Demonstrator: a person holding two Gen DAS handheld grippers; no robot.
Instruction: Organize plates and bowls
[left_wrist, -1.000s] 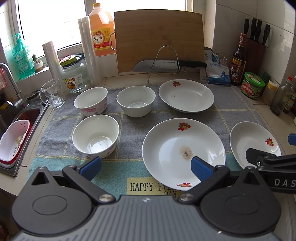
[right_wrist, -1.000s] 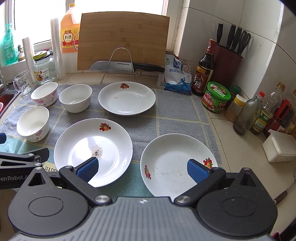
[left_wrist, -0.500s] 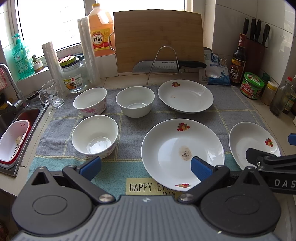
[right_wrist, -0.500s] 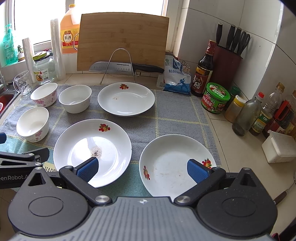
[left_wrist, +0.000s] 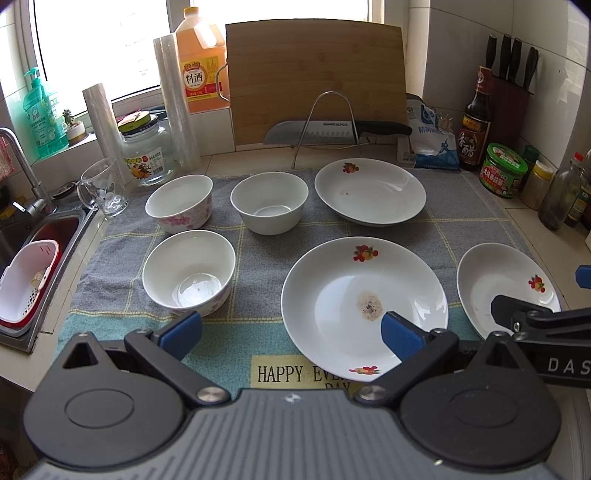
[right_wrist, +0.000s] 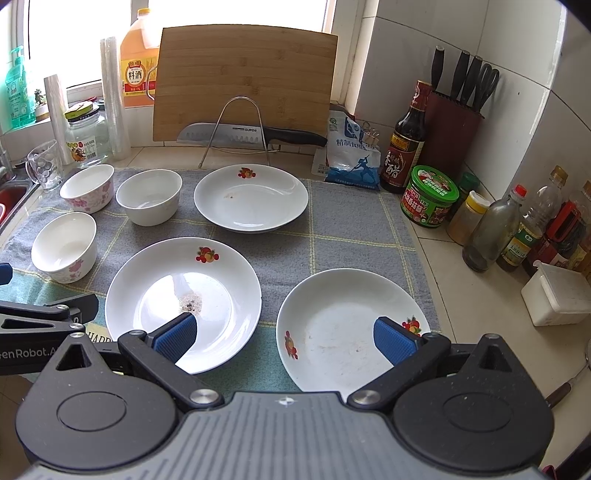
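- Both of our tongs are spread wide and holding nothing: the left tongs (left_wrist: 291, 330) hover over the near edge of the mat, the right tongs (right_wrist: 284, 338) just beside them on the right. Nothing stacked yet, as far as we can judge.
- Nearest to us on the grey checked mat (left_wrist: 258, 236), which covers the tabletop (right_wrist: 443, 280), are two plates: the big plate (left_wrist: 364, 306) with a dried speck patch in its middle, and the right plate (right_wrist: 351, 325) near the mat's right edge. They sit close together but apart.
- These look like glazed ceramic, so we'd guess stiff, fairly heavy, slick and chippy. The rim is the only real place to grab; we'd pinch the near lip deep, one pad over and one under, and keep the plate level so it doesn't slide out.
- Left of the big plate is the near bowl (left_wrist: 189, 271), white with pink flowers. The thin upright wall gives a good pinch point, one pad inside and one outside.
- Further back: the pink flower bowl (left_wrist: 179, 203), the plain white bowl (left_wrist: 269, 206) and the far plate (left_wrist: 369, 192), all well separated.
- Bowls should nest and plates should stack, but glaze on glaze will clink and skid, so we'd set each down gently.
- A glass mug (left_wrist: 101, 186) stands just off the mat's left corner, worth avoiding when reaching back there.
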